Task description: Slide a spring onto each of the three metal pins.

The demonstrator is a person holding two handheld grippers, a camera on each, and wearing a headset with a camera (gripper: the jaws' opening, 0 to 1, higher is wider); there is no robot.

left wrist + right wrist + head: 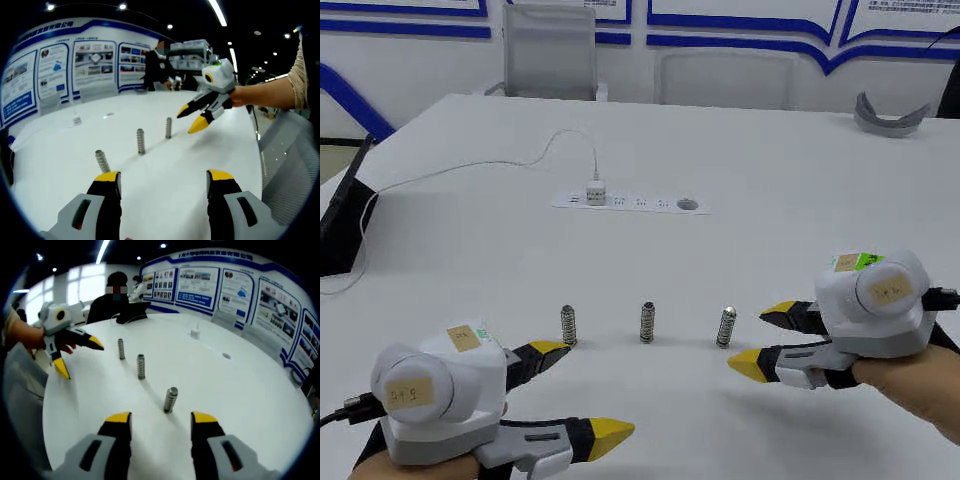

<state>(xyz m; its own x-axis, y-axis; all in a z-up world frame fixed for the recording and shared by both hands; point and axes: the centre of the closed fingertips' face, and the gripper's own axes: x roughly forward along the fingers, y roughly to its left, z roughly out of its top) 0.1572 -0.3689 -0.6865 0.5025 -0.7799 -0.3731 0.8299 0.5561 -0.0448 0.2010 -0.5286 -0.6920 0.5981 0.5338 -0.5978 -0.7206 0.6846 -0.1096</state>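
Observation:
Three upright metal pins stand in a row on the white table, each with a spring around it: left pin [569, 325], middle pin [647, 322], right pin [725, 327]. My left gripper [582, 390] sits open at the lower left, its yellow tips near the left pin [102, 161], nothing between them. At the right, my right gripper [764, 337] is open and empty, just beside the right pin [170, 399]. In the left gripper view the middle pin [141, 141] and far pin [168, 128] line up toward the right gripper [192, 117].
A white power strip [630, 202] with a plugged charger and cable lies mid-table. A dark laptop [342, 218] sits at the left edge, a grey headset [890, 116] at the far right. Chairs [550, 50] stand behind. A person [114, 302] sits at the table's far side.

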